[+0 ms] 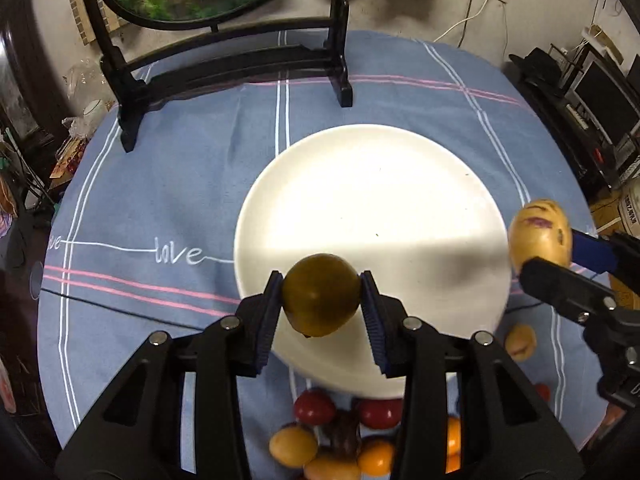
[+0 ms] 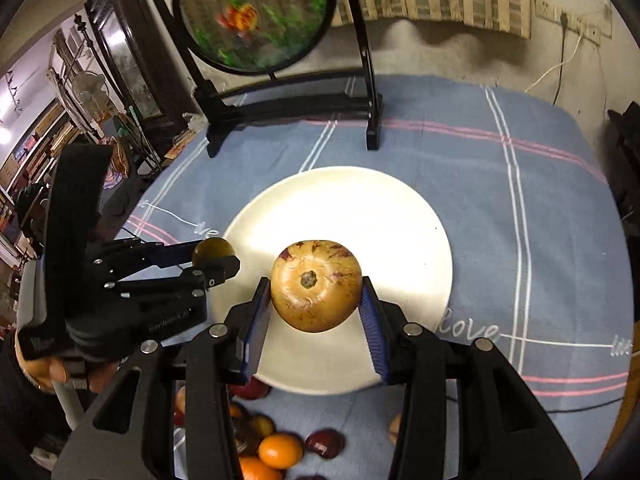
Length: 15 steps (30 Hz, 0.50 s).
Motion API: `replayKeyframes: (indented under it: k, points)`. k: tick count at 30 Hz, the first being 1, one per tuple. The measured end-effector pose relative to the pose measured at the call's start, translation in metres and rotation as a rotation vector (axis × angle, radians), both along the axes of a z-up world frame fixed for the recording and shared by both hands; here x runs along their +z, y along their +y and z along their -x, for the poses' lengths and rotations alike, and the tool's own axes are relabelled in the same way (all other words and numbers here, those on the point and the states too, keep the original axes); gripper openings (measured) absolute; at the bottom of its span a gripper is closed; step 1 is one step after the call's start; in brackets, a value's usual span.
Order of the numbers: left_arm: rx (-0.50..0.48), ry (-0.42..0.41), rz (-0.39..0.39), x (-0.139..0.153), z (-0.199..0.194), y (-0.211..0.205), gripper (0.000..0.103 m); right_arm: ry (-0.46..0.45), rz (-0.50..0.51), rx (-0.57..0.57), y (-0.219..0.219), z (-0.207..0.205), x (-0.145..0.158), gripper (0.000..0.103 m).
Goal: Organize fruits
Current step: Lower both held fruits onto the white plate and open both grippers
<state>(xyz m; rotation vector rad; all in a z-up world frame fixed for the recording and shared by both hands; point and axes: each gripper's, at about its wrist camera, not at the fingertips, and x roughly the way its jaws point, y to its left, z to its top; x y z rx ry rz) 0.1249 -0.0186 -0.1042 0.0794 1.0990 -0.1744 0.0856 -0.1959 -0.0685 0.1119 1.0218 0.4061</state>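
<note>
Two grippers hang above a tabletop (image 1: pixel 168 184) draped in a blue cloth with white and pink stripes and the word "love" stitched in white. At the far side of that cloth stands a dark wooden stand (image 1: pixel 224 68) carrying a round painted panel (image 2: pixel 256 16), its feet planted on the cloth. Nearer, a large white plate (image 1: pixel 380 200) lies flat, with nothing resting on it. The left gripper (image 1: pixel 322 296) pinches a round olive-green fruit (image 1: pixel 320 294) between its blue pads, one pad pressed on each side, and holds it in the air over the near edge of the plate. The right gripper (image 2: pixel 316 304) pinches a pale yellow melon with purple streaks (image 2: pixel 316 286) in the same way, stem end facing the camera, also raised over the near part of the plate; from the left wrist it shows at the plate's right edge. A hand (image 2: pixel 56 372) grips the left tool's handle at the lower left of the right wrist view. On the cloth just short of the plate lies a loose heap of small fruit: a dark red plum (image 1: pixel 314 406), an orange (image 2: pixel 280 450) and several yellow-orange pieces, lying close together.
</note>
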Motion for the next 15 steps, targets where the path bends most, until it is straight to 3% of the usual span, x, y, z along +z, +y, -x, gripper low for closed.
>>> replayKeyframes:
  k: [12,15]
  points:
    - [-0.048,0.012,-0.082,-0.037,-0.028,-0.022,0.040,0.108,0.066,0.040,0.014,-0.051,-0.056,0.046]
    - [-0.033,0.004,-0.105,-0.041,-0.032,-0.021,0.057,0.147,0.105,0.026,0.012,-0.058,-0.065,0.046]
